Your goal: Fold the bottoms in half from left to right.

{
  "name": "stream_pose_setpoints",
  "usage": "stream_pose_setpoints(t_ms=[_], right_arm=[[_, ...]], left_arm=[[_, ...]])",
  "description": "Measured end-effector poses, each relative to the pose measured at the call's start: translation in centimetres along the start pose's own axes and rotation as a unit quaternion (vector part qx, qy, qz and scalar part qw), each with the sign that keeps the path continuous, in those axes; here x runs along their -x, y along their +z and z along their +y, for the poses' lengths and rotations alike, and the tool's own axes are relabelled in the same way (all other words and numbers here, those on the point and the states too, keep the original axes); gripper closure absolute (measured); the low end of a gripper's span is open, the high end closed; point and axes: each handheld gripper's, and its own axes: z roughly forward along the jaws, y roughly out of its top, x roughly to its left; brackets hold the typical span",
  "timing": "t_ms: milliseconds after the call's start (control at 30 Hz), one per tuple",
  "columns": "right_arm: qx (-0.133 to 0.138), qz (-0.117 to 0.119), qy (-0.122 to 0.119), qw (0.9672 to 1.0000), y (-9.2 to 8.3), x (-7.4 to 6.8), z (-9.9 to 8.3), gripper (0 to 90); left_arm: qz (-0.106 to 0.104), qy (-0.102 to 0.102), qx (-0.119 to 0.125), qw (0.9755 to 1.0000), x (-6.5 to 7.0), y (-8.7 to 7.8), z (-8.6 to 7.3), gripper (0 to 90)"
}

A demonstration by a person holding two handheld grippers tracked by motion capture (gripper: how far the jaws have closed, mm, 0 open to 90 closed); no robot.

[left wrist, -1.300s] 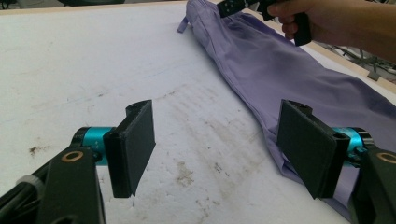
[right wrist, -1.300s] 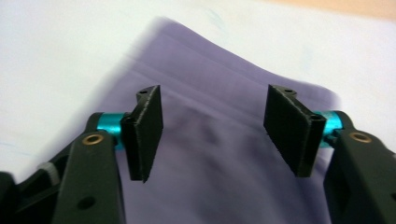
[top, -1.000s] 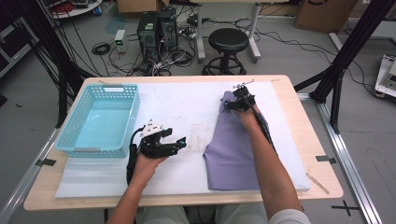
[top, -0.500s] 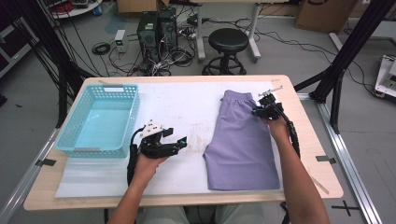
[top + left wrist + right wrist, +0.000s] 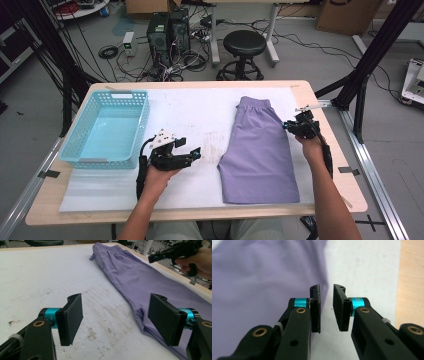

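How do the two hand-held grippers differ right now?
The left gripper has its jaws spread wide; the right gripper shows a narrow gap, nothing between, having just opened slightly. The left hovers over the bare white mat; the right sits at the purple shorts' right edge. Both are black with teal accents and hold nothing.

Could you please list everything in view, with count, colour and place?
shorts: one pair, purple, spread flat on the right half of the table, waistband at the far end
basket: one, light blue plastic, on the table's left side, nothing inside
table cover: one, white, stained near the middle, over most of the top
table: one, light wood
stool: one, black, on the floor beyond the table
computer towers: two, dark, on the floor among cables
left gripper: black, open, beside the shorts' left edge
right gripper: black, slightly open, nothing held, by the shorts' right edge
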Motion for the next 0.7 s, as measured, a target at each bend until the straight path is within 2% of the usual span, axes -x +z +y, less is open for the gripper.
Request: stream_pose_setpoints(t_ms=[100, 167, 233, 267, 367, 433, 567, 633, 700], right_arm=[[0.003, 0.012, -0.020, 0.9997, -1.0, -0.8, -1.3, 82.2], [-0.010, 0.011, -0.033, 0.9993, -1.1, -1.3, -2.4, 84.0], [-0.025, -0.002, -0.033, 0.9991, -0.9, -1.2, -3.3, 83.9], [-0.025, -0.006, -0.025, 0.9993, -0.9, -1.1, -3.7, 83.8], [0.000, 0.004, -0.013, 0.9999, -2.1, -0.9, -4.5, 80.3], [0.018, 0.009, -0.005, 0.9998, -3.4, -0.8, -5.1, 73.7], [0.031, 0.029, 0.032, 0.9986, -5.2, -0.5, -6.2, 49.5], [0.037, 0.037, 0.031, 0.9981, -5.9, -0.7, -6.8, 40.3], [0.042, 0.033, 0.022, 0.9983, -6.4, -1.1, -7.3, 34.7]], left_arm=[[0.000, -0.006, 0.003, 1.0000, 0.0, 0.0, 0.0, 28.2], [-0.002, -0.010, 0.004, 0.9999, 0.1, 0.1, -0.2, 28.4], [-0.005, -0.010, 0.000, 0.9999, 0.2, 0.2, -0.4, 29.2], [-0.005, -0.011, 0.000, 0.9999, 0.2, 0.2, -0.4, 29.2], [-0.007, -0.014, 0.005, 0.9999, 0.4, 0.4, -0.4, 29.2], [-0.008, -0.015, 0.007, 0.9998, 0.6, 0.6, -0.4, 29.2], [-0.009, -0.020, 0.009, 0.9997, 1.2, 0.9, -0.6, 29.1], [-0.008, -0.026, 0.009, 0.9996, 1.5, 1.0, -0.7, 27.4], [-0.010, -0.025, 0.010, 0.9996, 1.9, 1.1, -0.8, 26.7]])
